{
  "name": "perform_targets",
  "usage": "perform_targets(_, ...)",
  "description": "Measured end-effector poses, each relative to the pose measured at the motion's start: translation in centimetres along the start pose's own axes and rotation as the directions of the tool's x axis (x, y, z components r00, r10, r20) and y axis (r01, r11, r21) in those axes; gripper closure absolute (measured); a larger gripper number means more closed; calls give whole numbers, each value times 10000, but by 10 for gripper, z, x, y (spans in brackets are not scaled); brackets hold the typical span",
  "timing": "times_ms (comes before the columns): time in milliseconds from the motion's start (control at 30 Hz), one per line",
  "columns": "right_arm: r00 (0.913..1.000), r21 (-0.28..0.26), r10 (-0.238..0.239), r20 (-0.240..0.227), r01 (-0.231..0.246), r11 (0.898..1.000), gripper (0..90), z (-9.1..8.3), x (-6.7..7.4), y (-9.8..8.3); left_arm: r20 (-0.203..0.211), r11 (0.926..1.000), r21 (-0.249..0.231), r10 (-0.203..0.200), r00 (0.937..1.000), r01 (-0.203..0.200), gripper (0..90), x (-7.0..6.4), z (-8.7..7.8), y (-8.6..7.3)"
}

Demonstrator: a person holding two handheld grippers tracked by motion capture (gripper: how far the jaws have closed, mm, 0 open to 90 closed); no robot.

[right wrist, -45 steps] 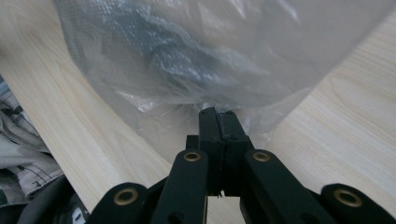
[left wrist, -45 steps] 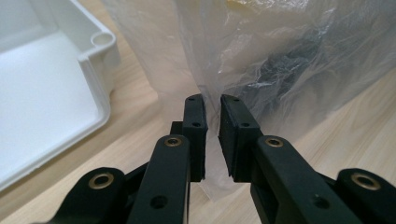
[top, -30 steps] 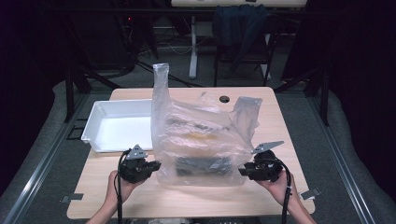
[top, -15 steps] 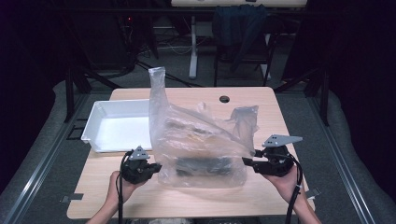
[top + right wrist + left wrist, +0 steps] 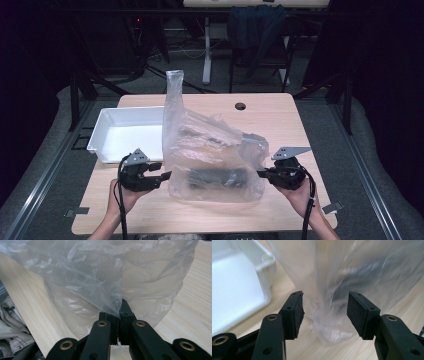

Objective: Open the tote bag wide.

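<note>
high view: at the near edge of the wooden table [image 5: 300, 125] two hands come in from below, each holding a tool. the left tool [image 5: 165, 176] sits just beside the lower left side of the clear plastic bag [image 5: 200, 145]; the left gripper view shows its two black pads [image 5: 298, 312] standing apart, released, with a crumpled fold of the bag between them but no pad pressing on it. these jaws have just been opening. the right tool [image 5: 260, 173] meets the bag's lower right side; the right gripper view shows its jaws clenched together on a pinch of the thin film, after just closing on it, with the film rising from the tips.

the plastic bag stands near the middle of the table, between the two tools. its bottom rests on the table top. its left part rises as a tall narrow column, and its right part slumps lower. a dark object [image 5: 217, 177] lies inside at the bottom, and paler contents lie above it; what they are cannot be told through the film.

farther left, a white tray [image 5: 100, 140] rests on the table, its right end just beside or behind the bag. toward the far edge, a round dark hole [image 5: 240, 106] marks the table top.
</note>
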State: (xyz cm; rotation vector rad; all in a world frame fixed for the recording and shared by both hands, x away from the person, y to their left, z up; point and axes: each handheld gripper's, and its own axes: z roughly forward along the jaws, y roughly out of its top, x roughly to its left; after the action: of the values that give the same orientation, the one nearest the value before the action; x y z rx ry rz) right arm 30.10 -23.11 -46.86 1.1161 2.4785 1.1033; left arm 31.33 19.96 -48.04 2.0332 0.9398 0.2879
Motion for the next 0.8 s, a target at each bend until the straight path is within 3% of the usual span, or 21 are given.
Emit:
perform_targets(67, 10000, -77, 27, 41, -26, 10000, 892, 1, -1, 0, 185, 9990, -439, -109, 9998, 117, 472, 0, -2, 11)
perform_targets(133, 10000, -69, 51, -24, -51, 10000, 892, 1, -3, 0, 224, 9983, -569, -145, 9996, 158, 509, 0, 0, 15)
perform_targets(300, 9996, -81, 270, -73, -270, 9996, 892, 2, -7, -4, 520, 9992, -301, 266, 9983, -251, 728, -4, 18, 9)
perform_targets(400, 9991, -149, 414, -56, -415, 9990, 892, 5, -9, -8, 524, 9988, 79, 478, 9975, -483, 796, -7, 26, 3)
perform_targets(567, 9986, -142, 536, -52, -536, 9985, 892, 8, -12, -8, 582, 9984, 397, 390, 9975, -413, 835, -6, 37, -4)
perform_targets(700, 9980, 178, 633, 28, -634, 9978, 867, 12, -14, -11, 561, 9973, 658, 303, 9980, -340, 840, -4, 42, -10)
perform_targets(800, 9984, 121, 552, 106, -553, 9984, 725, 9, -13, -13, 542, 9964, 742, 360, 9979, -400, 841, -5, 43, -11)
